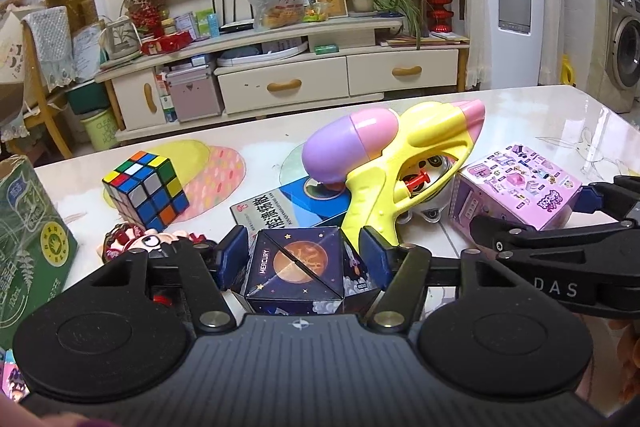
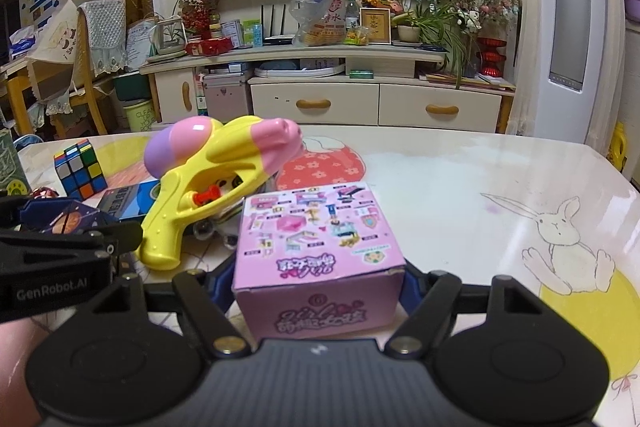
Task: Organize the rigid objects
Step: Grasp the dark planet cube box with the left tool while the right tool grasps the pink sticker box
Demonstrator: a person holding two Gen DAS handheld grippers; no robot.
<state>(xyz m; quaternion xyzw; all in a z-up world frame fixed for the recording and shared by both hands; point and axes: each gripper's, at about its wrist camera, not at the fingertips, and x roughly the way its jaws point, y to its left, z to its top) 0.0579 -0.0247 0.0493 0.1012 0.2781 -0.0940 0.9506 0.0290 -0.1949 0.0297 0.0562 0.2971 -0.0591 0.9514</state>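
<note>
My left gripper (image 1: 299, 259) is shut on a dark blue planet-print cube (image 1: 298, 267) marked "MERCURY", its blue pads pressing both sides. My right gripper (image 2: 318, 279) is shut on a pink toy box (image 2: 316, 251); the box also shows at the right in the left wrist view (image 1: 516, 187). A yellow, pink and purple water gun (image 1: 396, 167) lies between them, also seen in the right wrist view (image 2: 208, 179). A Rubik's cube (image 1: 146, 189) stands at the left of the table.
A blue and grey flat box (image 1: 296, 207) lies under the water gun. A green carton (image 1: 28, 239) stands at the far left, a cartoon figure toy (image 1: 140, 241) beside it. The white table (image 2: 460, 179) with a rabbit drawing (image 2: 560, 247) extends right.
</note>
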